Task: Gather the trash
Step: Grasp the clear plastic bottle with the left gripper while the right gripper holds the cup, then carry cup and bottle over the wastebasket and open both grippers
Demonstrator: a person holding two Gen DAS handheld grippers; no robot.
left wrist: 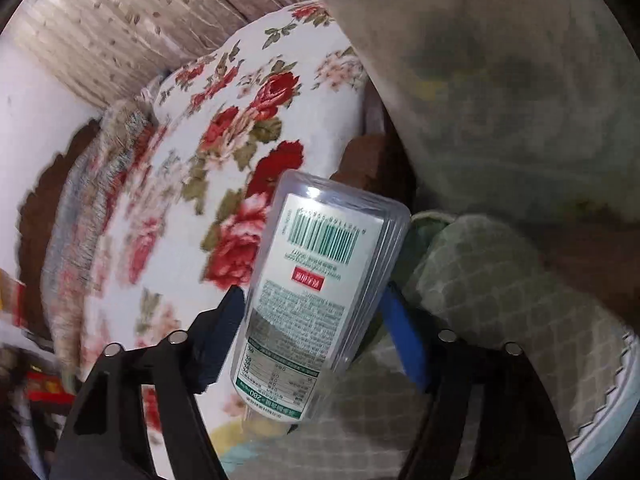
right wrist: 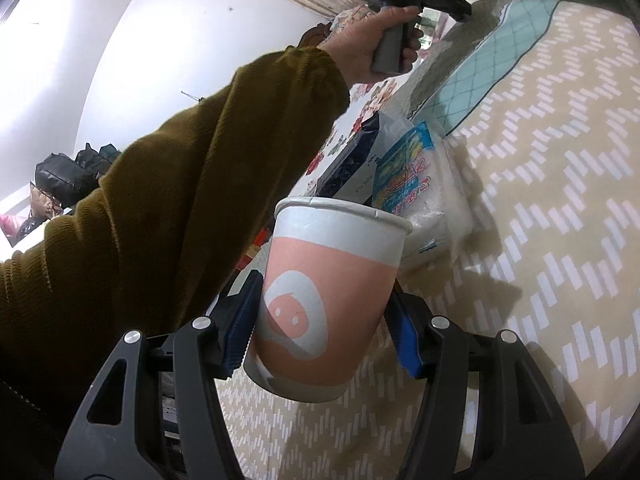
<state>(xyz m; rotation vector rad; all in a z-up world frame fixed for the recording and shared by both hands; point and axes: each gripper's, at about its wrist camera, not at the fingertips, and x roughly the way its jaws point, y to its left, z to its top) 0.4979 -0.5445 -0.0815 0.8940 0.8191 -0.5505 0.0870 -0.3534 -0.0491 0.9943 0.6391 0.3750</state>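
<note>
In the left wrist view, a clear plastic bottle (left wrist: 320,280) with a white and green label stands between the blue pads of my left gripper (left wrist: 313,290). Both pads press its sides, and its flat base points away from me, over the bedding. In the right wrist view, my right gripper (right wrist: 325,284) is shut on a pink and white paper cup (right wrist: 328,280) with a pig face. It holds the cup upright above the bed. A hand (right wrist: 372,52) in a mustard sleeve (right wrist: 200,184) holds the other gripper's handle farther back.
A floral quilt (left wrist: 248,120) and a green checked blanket (left wrist: 500,300) lie under the bottle. On the beige patterned sheet (right wrist: 540,240) behind the cup sits a white plastic bag with wrappers (right wrist: 404,172). Black bags (right wrist: 68,176) stand by the far wall.
</note>
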